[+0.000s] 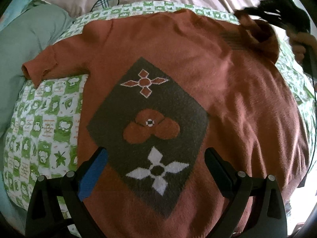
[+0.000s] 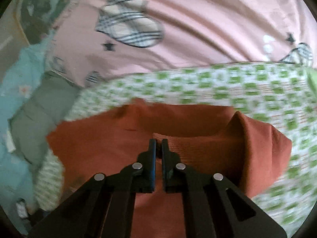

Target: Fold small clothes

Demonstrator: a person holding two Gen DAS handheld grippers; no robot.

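Item: rust sweater, flat on the bed's green quilt. Right tongs clamped on its sleeve cuff; left tongs apart above the hem. We should carry the sleeve across smoothly, keeping the fold edge straight.

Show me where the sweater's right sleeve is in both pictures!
Left wrist view: the sleeve is upper right, lifted and folded inward, under the right gripper.
Right wrist view: the sleeve is centre right, pinched between shut jaws.
Shared landmark: the green checked quilt.
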